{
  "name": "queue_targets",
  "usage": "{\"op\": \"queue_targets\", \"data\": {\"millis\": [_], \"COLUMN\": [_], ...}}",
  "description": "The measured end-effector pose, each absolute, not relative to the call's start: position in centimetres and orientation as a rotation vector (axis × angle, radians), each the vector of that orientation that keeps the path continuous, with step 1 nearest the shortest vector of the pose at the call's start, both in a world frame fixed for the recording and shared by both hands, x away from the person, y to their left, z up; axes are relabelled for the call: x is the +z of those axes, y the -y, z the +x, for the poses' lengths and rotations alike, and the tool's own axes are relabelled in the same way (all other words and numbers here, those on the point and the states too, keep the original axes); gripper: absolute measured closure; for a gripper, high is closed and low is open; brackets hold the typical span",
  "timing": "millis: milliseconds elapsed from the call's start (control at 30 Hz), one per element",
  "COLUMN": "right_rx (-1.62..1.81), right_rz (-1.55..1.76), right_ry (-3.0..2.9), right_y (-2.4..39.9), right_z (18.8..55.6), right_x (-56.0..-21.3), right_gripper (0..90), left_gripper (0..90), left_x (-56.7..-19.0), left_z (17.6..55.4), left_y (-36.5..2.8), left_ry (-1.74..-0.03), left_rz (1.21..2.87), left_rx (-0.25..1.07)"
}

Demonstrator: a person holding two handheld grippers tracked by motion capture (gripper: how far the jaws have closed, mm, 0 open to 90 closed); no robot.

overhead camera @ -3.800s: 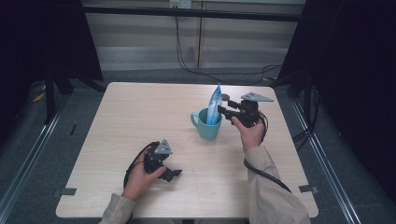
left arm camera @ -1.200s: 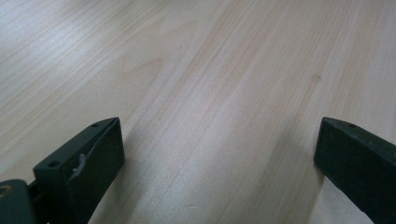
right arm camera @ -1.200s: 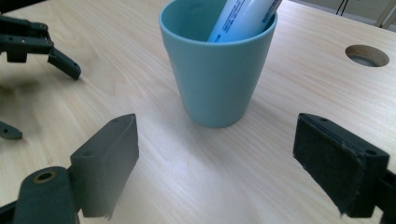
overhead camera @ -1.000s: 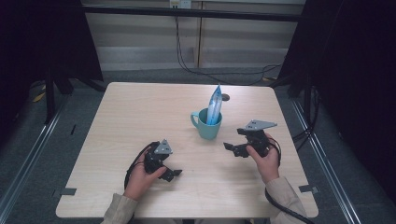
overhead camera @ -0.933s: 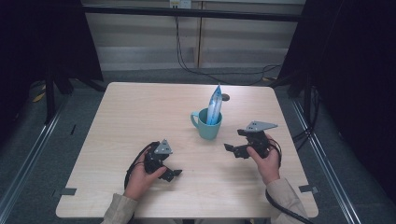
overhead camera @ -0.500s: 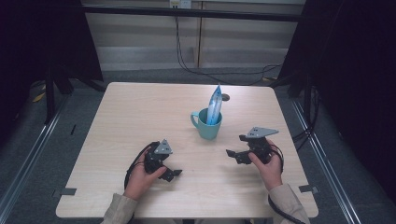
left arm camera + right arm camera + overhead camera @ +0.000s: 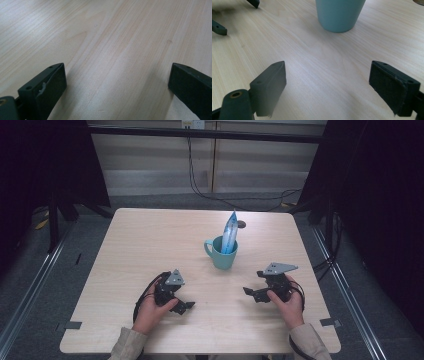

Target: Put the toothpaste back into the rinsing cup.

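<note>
Cup (image 7: 221,253) upright mid-desk (image 7: 150,240), blue packet (image 7: 230,232) standing in it | right gripper (image 7: 254,293) near the cup's front-right, jaws wide, empty | left gripper (image 7: 184,304) front-left of cup, jaws wide, empty | advice: rest both low on the desk, clear of the cup, so nothing tips.

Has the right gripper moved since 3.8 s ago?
Yes. The right gripper was at the teal mug holding the blue packet; it now sits open, nearer the person, off the mug's right.
</note>
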State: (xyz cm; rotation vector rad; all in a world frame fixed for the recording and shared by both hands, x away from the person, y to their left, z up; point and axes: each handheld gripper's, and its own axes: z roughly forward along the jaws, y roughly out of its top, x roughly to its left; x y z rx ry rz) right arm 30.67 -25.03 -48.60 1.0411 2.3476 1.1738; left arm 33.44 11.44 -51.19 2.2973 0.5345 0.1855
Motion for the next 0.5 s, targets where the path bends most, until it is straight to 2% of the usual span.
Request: {"op": "queue_targets", "data": {"millis": [500], "right_rx": [1.153], "right_rz": [1.096], "right_ry": [-2.34], "right_y": [25.9], "right_z": [29.8], "right_x": [-50.5], "right_gripper": [13.8], "left_gripper": [1.5], "left_x": [-51.2], "left_z": [33.4], "left_y": [-11.4], "left_ry": [-0.535], "left_rz": [2.297], "left_rx": [0.186]}}
